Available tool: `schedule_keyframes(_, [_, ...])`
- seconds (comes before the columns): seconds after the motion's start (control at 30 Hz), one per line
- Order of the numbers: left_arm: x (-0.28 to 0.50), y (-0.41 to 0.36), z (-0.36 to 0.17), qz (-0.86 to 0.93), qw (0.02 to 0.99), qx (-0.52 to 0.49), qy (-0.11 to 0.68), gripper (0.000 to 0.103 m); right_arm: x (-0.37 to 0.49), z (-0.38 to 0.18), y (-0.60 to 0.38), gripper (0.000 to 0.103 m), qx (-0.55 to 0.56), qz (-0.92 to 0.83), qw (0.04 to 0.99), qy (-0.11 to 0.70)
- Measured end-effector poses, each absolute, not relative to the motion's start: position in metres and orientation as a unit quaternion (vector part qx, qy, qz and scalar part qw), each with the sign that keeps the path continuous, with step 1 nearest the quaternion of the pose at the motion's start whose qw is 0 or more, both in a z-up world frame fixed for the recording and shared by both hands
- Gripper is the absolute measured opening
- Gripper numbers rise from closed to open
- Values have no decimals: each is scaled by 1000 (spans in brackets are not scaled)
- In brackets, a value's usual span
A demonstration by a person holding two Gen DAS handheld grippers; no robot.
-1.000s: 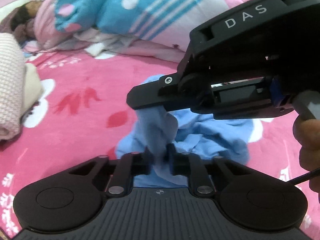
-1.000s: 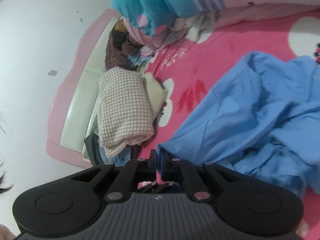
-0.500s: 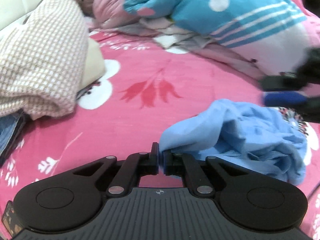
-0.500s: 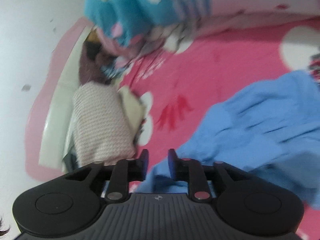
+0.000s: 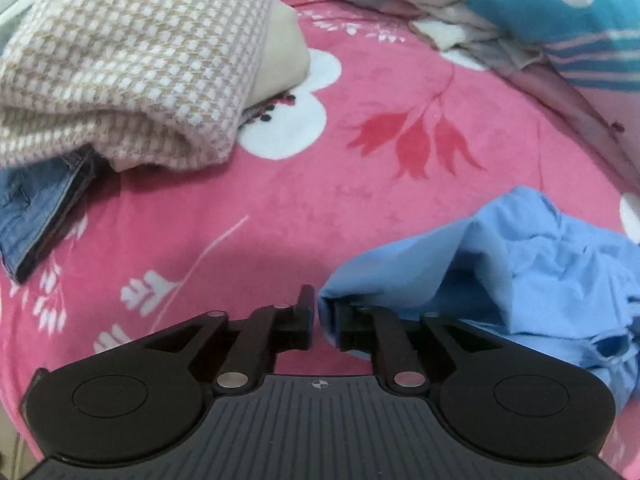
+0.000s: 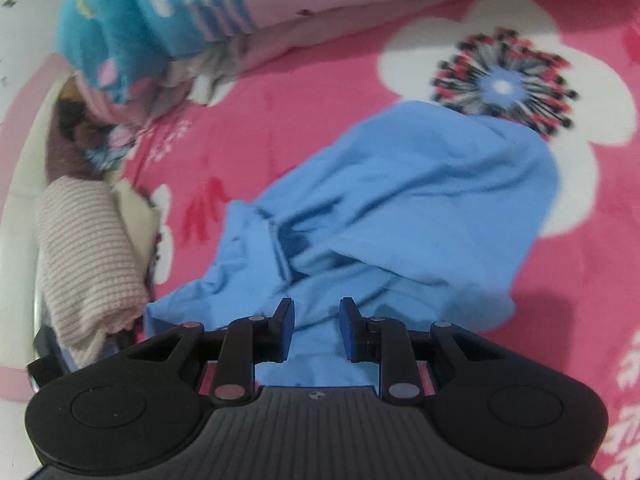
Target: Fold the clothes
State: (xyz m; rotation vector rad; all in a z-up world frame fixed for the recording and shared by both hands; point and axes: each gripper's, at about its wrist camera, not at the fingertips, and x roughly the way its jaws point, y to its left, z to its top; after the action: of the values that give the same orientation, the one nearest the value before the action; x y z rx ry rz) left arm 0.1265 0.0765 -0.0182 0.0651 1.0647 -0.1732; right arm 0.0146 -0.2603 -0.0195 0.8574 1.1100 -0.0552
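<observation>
The light blue garment (image 6: 420, 208) lies crumpled on the pink floral bedspread (image 5: 360, 208). The left gripper (image 5: 323, 322) is opening, a corner of the cloth in the gap against its right-hand finger. The right gripper (image 6: 316, 330) hangs over the garment, jaws parted, gripping nothing.

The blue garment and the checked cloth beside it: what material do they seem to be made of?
The blue garment looks like thin woven cotton or a blend, matte; it crumples into sharp small creases. The checked cloth looks like a thick waffle-textured knit or weave, soft and matte; its raised beige and white squares show at the fold.
</observation>
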Motion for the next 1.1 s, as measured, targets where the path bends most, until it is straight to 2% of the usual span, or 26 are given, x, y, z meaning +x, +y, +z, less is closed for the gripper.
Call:
schedule_keyframes(0.13, [126, 83, -12, -86, 860, 12, 503, 31, 19, -10, -244, 28, 312, -6, 800, 513])
schedule_keyframes(0.23, [132, 92, -10, -89, 853, -39, 513, 35, 30, -1, -213, 43, 174, 48, 842, 508])
schedule_keyframes(0.37, [137, 92, -8, -103, 847, -70, 517, 41, 43, 2, -169, 44, -11, 135, 868, 478])
schedule_keyframes(0.47, [136, 86, -5, -112, 850, -60, 512, 42, 47, -9, -152, 43, -69, 180, 859, 474])
schedule_keyframes(0.53, [134, 85, -5, -114, 848, -66, 513, 42, 48, -16, -146, 35, -99, 194, 848, 483])
schedule_keyframes(0.57, [133, 86, -3, -115, 848, -68, 513, 42, 49, -20, -142, 13, -113, 201, 842, 487])
schedule_keyframes(0.6, [131, 86, -2, -120, 847, -75, 512, 42, 47, -19, -143, 4, -115, 200, 841, 490])
schedule_keyframes(0.73, [119, 96, 4, -192, 826, -140, 511, 44, 34, 1, -156, 3, -54, 206, 840, 499])
schedule_keyframes(0.9, [103, 94, -5, -260, 763, -204, 555, 45, 12, 15, -159, 3, 28, 260, 810, 524])
schedule_keyframes(1.1, [79, 89, -19, -283, 716, -217, 600, 45, -14, 8, -136, 3, 77, 333, 757, 556])
